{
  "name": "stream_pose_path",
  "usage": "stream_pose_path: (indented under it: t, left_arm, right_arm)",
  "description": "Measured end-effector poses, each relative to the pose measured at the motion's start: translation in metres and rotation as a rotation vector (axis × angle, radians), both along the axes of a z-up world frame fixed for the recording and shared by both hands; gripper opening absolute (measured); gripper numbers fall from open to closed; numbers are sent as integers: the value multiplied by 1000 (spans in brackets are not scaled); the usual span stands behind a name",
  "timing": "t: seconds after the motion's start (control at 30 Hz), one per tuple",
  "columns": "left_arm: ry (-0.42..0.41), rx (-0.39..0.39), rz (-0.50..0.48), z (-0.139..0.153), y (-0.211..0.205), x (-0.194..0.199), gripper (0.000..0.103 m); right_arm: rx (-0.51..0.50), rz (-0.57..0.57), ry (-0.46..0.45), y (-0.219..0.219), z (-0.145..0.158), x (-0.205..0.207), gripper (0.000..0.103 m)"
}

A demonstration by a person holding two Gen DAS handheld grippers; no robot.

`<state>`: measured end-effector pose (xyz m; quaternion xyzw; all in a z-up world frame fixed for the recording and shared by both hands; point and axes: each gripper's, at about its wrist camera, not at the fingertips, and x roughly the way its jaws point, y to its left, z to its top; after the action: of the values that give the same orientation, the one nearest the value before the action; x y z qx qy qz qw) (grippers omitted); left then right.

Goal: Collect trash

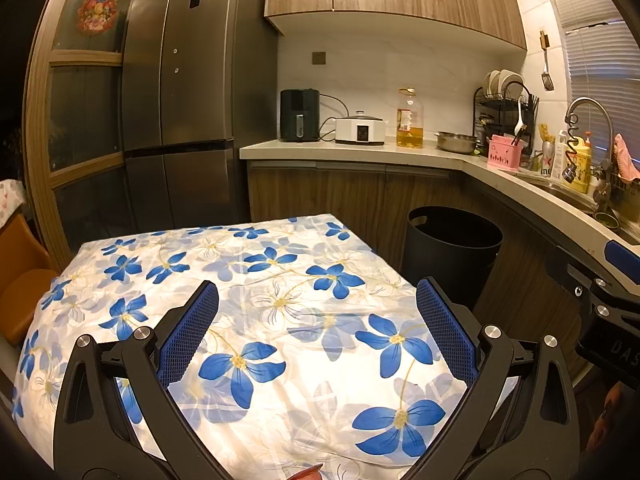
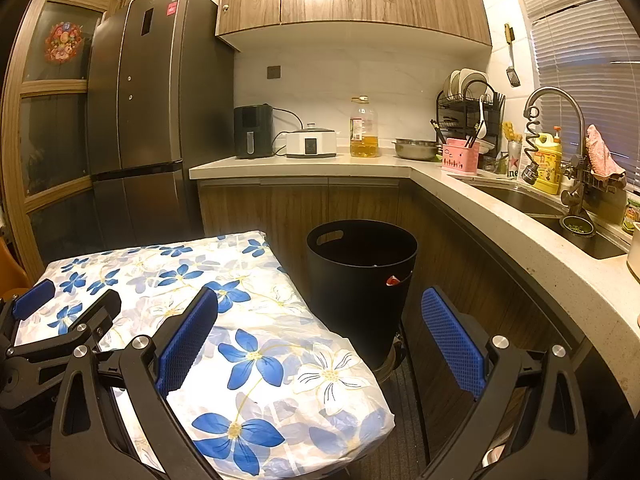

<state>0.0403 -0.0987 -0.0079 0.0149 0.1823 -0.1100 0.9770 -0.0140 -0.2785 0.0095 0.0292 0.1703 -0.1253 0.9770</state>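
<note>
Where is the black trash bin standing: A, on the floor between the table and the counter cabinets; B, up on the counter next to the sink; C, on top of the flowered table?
A: the black trash bin stands on the floor, beside the flowered table, in front of the counter cabinets.

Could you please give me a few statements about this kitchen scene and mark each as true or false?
1. Both grippers are open and hold nothing. True: the left gripper and the right gripper each show spread fingers with nothing between them.
2. The black bin stands on the counter. False: it stands on the floor beside the table.
3. The floral tablecloth has trash lying on it. False: none shows on the cloth.
4. An oil bottle stands on the counter. True.
5. The fridge door is open. False: it is closed.
</note>
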Motion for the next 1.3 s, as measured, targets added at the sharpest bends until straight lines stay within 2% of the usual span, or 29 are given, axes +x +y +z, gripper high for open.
stream_pose_path:
  t: [1.03, 1.3]
  left_arm:
    - [9, 19, -14, -1, -6, 1, 98]
    - [7, 3, 0, -3, -4, 3, 98]
  right_arm:
    - [2, -8, -1, -2, 1, -2, 98]
    - [3, -11, 4, -3, -1, 1, 98]
